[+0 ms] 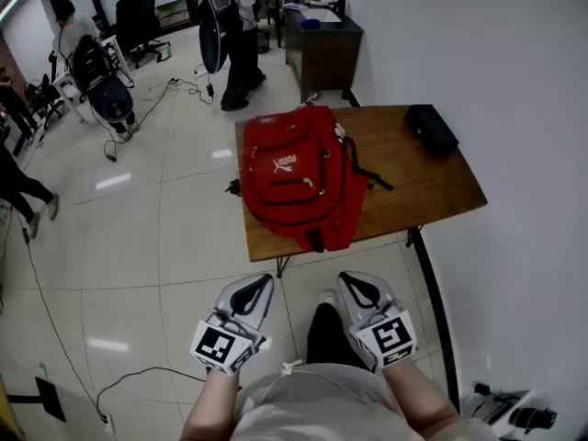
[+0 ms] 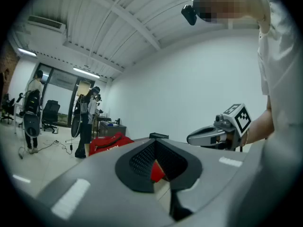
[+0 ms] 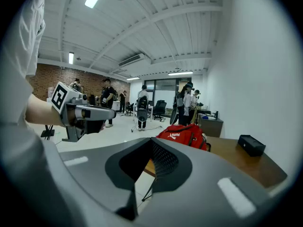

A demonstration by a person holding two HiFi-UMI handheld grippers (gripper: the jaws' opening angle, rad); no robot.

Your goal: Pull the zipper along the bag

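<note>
Closest, at the bottom of the head view, a person (image 1: 317,410) holds 2 tools side by side over the tiled floor (image 1: 165,237): the left gripper (image 1: 250,290) and the right gripper (image 1: 360,288); each gripper's own view shows its jaws together with nothing between them; ahead, a red backpack (image 1: 294,177) lies flat on the near left part of a wooden table (image 1: 432,191), well apart from both grippers; a black case (image 1: 432,129) sits near the table's far right corner.

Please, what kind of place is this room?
Probably an open office or lab: an office chair, a dark desk by the wall, a glossy tiled floor, and a wooden table carrying a red backpack.
</note>
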